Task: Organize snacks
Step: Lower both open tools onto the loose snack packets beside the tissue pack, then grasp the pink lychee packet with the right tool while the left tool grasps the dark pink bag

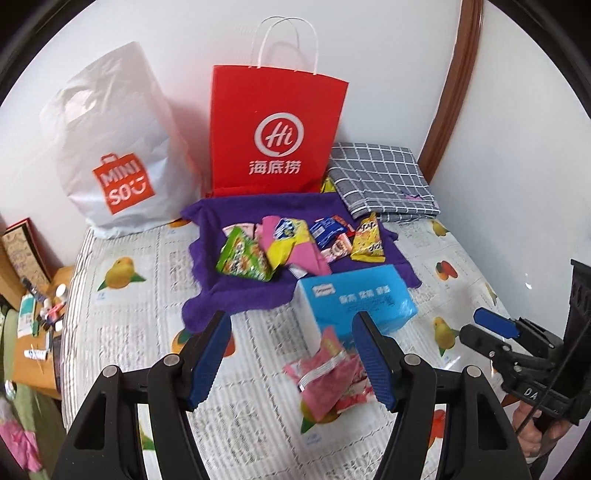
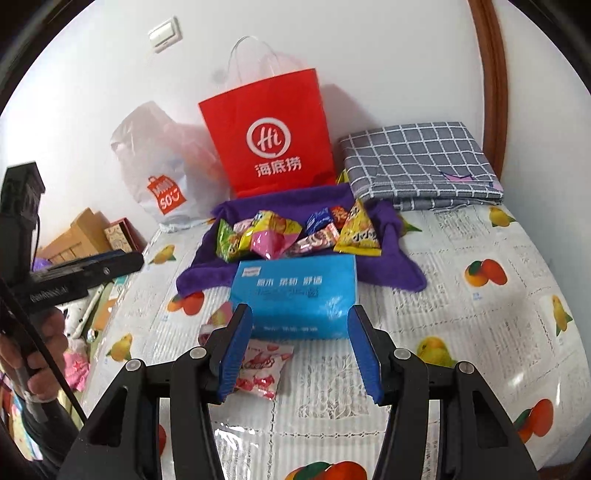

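Left wrist view is giving us the left gripper gaping empty over the pink snack packet on the worktop; right wrist view is showing our right gripper parted, empty, before the blue tissue pack and a wall switch.

paper bag: red, white round logo and lettering, white handles.
plastic bag: white, orange logo.
towel: purple.
folded cloth: grey, white check, at 2 o'clock from the towel.
tissue pack: blue, white lettering.
snack packet: pink and red.
tablecloth: white lace pattern, printed orange and yellow fruit.
gripper pads: blue.
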### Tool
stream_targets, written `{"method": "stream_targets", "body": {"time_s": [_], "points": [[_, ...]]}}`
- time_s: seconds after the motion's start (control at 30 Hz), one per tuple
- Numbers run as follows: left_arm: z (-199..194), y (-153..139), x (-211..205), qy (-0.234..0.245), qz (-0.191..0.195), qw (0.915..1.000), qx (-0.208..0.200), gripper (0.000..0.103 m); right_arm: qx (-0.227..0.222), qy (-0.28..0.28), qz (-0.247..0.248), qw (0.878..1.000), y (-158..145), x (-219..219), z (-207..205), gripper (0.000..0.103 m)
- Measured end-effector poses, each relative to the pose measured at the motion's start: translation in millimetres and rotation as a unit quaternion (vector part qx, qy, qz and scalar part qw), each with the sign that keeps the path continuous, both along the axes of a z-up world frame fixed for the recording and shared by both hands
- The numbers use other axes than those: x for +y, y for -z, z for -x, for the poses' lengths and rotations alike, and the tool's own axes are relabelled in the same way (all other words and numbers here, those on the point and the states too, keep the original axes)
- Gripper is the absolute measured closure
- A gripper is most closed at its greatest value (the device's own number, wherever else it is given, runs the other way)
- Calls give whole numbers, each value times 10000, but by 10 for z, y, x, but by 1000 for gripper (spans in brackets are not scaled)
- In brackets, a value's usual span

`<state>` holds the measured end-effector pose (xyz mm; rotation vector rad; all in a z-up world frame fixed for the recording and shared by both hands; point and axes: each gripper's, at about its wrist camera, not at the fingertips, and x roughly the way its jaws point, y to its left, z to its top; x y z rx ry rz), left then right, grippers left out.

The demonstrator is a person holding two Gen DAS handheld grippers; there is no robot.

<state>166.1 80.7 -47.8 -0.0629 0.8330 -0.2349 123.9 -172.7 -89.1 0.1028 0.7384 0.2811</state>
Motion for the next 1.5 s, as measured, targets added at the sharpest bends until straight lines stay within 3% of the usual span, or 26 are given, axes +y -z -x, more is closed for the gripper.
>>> {"method": "stream_targets", "body": {"time_s": [0.47, 0.83, 0.93, 1.13, 1.27, 1.37, 1.5], "points": [[72, 399, 354, -365, -28, 9986, 386, 37, 741, -482, 213, 9959, 790, 432, -100, 50], [56, 644, 541, -476, 83, 9967, 647, 37, 1145, -634, 250, 9911, 1113, 752, -331, 49], [58, 676, 564, -497, 96, 9960, 738, 37, 1211, -666, 297, 9900, 1164, 828, -376, 45], [95, 639, 559, -513, -4, 9959, 738, 37, 1138, -646, 525, 9900, 1224, 962, -428, 39], [99, 627, 527, -531, 34, 9957, 758, 37, 854, -743, 999, 9885, 1264, 1104, -416, 37], [111, 628, 475, -482, 69, 9959, 758, 37, 673, -793, 1297, 9861, 1276, 1131, -388, 43], [136, 673, 401, -410, 56, 9963, 759, 37, 643, -825, 1113, 9883, 1259, 916, -337, 47]]}}
